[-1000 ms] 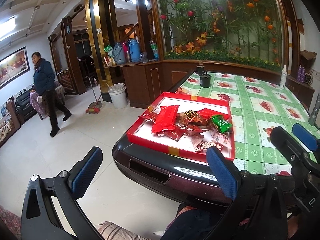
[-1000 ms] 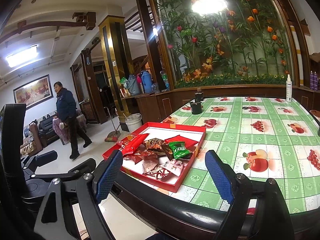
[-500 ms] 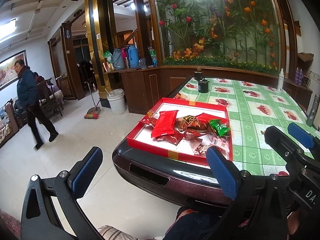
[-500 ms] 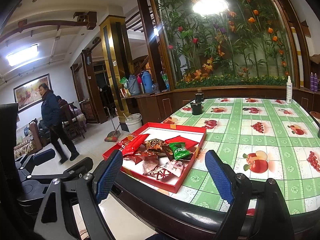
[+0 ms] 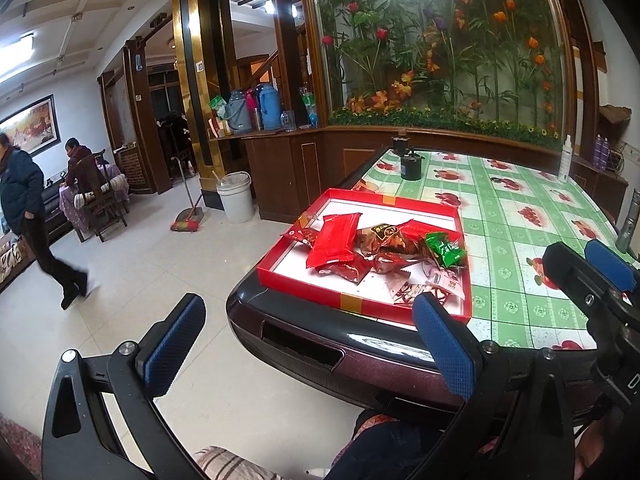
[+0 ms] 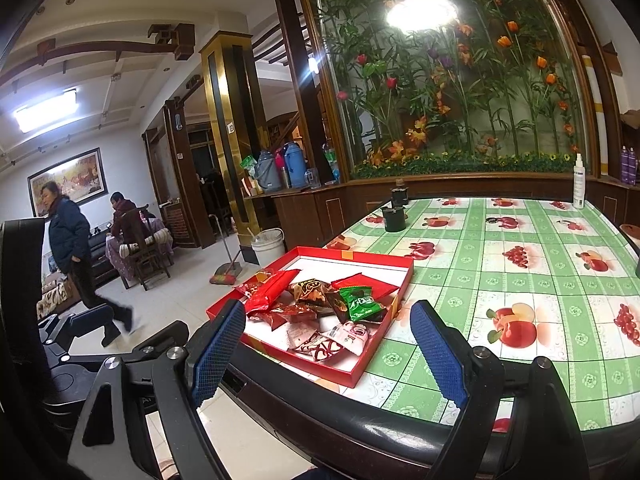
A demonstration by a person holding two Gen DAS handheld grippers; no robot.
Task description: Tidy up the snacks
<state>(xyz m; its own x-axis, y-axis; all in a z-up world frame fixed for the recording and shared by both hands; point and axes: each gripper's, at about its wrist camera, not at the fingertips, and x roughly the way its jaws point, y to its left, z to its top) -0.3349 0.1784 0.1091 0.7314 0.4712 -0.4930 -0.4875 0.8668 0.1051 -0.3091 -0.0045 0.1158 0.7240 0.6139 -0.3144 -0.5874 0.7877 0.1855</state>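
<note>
You are holding the right gripper (image 6: 328, 350) with its jaws spread wide and nothing between them, hanging short of the table's near edge, and your left gripper (image 5: 308, 342) is likewise gaping and empty, off the table corner over the floor. Neither is touching a snack yet.

The snacks are lying in a loose heap in the red tray (image 6: 382, 354), which is sitting at the near corner of the table (image 6: 500, 292), close to the dark padded rim. That is where trouble is waiting: if you are pushing into the heap from the front, I judge the shallow tray may slide or tip off the corner. The packets are overlapping, so closing on one may drag its neighbour out with it.

The long red packet (image 6: 272, 290) is lying tilted across smaller dark red ones. The green packet (image 6: 362, 303) is resting on top near the middle, probably the easiest first pick. The pale pink-and-white packets (image 6: 332, 340) are lying flat at the near wall; slick film, flat on the floor of the tray, is likely slipping from the pads.
</note>
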